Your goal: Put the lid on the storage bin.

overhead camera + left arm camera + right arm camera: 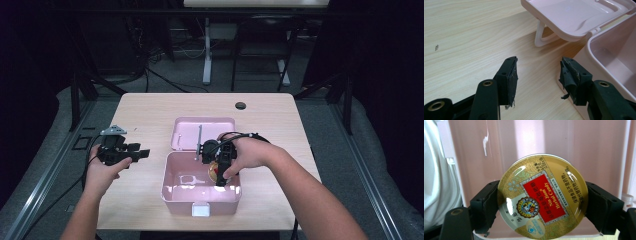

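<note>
Right gripper view: the right claw (541,202) is clenched on a round gold candy tin (542,196) with a red label, one jaw at each edge, centre frame, over the interior of the pink box (524,145). High view: the box (172,192) sits lower centre on the counter (150,107), its lid (186,131) lying open behind it; the tin (213,171) hangs inside the box at its right side. The left claw (145,153) hovers at mid-left, apart from the box. Left gripper view: the left claw (537,75) is released, jaws spread, nothing between them.
</note>
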### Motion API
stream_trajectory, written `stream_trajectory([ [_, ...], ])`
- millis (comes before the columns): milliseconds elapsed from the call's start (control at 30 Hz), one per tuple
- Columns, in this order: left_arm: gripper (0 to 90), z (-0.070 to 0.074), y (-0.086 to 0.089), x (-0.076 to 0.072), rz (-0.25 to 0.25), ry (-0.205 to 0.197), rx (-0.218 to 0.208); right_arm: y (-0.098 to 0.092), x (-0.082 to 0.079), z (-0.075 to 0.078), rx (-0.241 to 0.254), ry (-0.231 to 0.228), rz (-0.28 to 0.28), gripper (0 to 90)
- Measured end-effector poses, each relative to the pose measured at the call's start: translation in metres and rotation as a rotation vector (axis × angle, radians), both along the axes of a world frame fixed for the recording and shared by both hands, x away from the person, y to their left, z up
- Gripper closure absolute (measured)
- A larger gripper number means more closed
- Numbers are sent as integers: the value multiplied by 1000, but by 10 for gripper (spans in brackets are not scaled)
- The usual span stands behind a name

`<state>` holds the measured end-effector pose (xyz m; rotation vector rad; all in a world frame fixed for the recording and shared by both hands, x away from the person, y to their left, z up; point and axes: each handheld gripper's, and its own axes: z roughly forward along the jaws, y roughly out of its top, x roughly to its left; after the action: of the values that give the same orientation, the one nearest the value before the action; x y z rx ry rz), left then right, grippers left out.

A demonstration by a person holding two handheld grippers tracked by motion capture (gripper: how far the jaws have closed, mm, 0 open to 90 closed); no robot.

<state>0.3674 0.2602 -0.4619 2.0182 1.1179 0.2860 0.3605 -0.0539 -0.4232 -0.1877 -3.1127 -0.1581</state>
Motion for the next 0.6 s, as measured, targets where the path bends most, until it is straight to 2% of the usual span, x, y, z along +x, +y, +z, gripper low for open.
stream_trajectory([
  [600,475,0,0,0,2,5,-2,-3,1,-8,-12,-4,-6,202],
])
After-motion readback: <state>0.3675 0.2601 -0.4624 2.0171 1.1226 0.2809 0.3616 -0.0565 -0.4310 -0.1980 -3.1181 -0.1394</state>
